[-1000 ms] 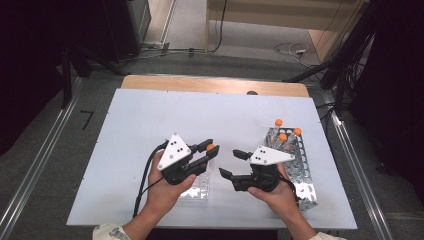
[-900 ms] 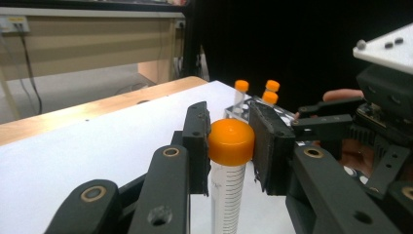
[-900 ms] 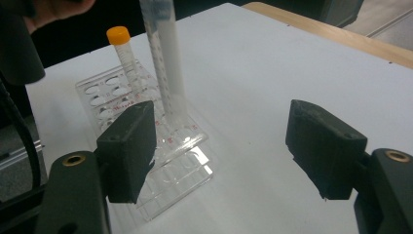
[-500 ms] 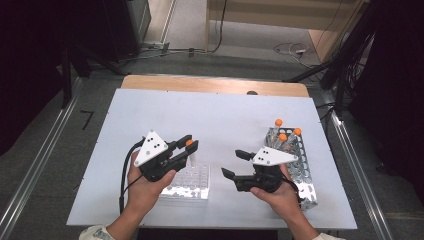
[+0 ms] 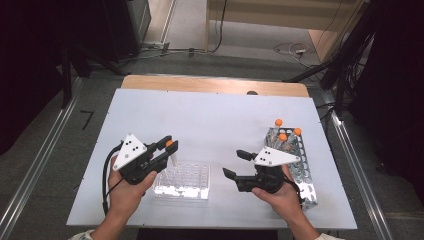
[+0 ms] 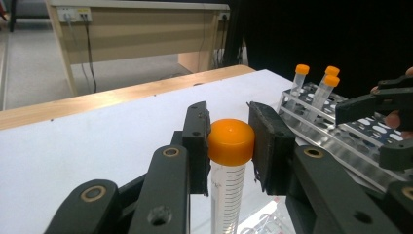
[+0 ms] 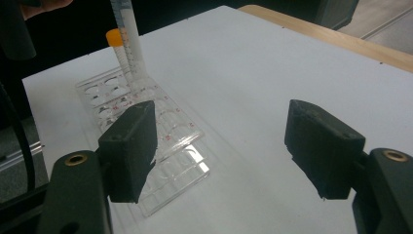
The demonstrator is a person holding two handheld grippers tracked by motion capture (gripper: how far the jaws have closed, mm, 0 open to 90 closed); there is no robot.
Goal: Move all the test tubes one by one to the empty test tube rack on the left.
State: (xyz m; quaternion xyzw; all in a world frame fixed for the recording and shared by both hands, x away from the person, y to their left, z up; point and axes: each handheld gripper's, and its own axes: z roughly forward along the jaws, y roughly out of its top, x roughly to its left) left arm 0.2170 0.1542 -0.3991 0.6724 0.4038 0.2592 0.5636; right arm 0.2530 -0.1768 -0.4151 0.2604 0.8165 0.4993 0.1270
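Observation:
My left gripper [image 5: 169, 145] is shut on the orange cap of a clear graduated tube [image 6: 228, 195], which hangs upright between its pads [image 6: 197, 141]. The tube's lower end [image 7: 141, 80] is at the far left corner of the clear plastic rack [image 5: 192, 182]; I cannot tell whether it sits in a hole. Beside it in the right gripper view stands another orange-capped tube [image 7: 115, 44]. My right gripper [image 5: 235, 163] hovers open and empty to the right of that rack, its jaws [image 7: 234, 141] wide apart.
A metal rack [image 5: 300, 165] lies at the table's right side under my right hand, with three orange-capped tubes [image 5: 283, 136] standing at its far end. A wooden strip [image 5: 215, 84] runs along the table's far edge.
My left gripper has carried the tube leftward, from above the clear rack's right part to its left end. The right gripper has stayed put.

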